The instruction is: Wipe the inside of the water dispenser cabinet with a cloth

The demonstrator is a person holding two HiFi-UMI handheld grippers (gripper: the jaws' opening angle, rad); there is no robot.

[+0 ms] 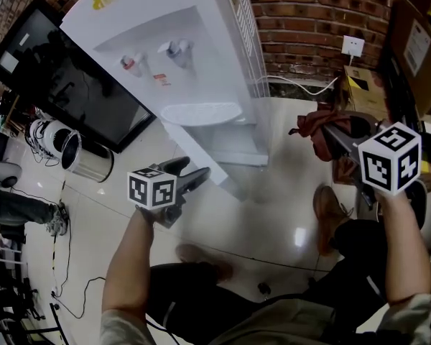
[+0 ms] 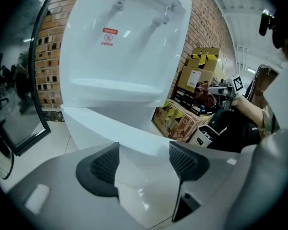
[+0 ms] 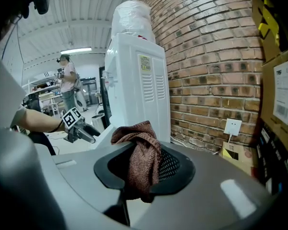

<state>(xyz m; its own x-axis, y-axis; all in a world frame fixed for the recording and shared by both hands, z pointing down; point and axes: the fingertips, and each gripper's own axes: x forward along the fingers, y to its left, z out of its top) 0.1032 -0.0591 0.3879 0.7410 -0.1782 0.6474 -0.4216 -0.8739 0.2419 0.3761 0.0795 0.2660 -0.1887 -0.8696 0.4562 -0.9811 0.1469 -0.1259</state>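
Head view: the white water dispenser [image 1: 194,56] stands ahead against the brick wall [image 1: 309,20], its lower cabinet [image 1: 215,146] turned toward the person. The left gripper [image 1: 195,169] reaches toward that cabinet's front, most likely to deal with the door so the inside can be got at (whether the door is already ajar I cannot tell). The right gripper [image 1: 330,136] hangs off to the side, well apart from the dispenser, carrying the cloth [image 1: 312,123] — held ready, I judge, until the cabinet is open.

Left gripper view: the jaws stand wide apart with nothing pinched. The cabinet's white edge shows through the gap, near, but neither pad appears to touch it.

Right gripper view: the jaws are closed partway on the reddish-brown cloth — bunched between the pads, one fold draped over the top, a tail hanging below. Beyond it rise the dispenser's slatted side and its plastic-wrapped bottle [image 3: 130,16]. No wiping has begun.
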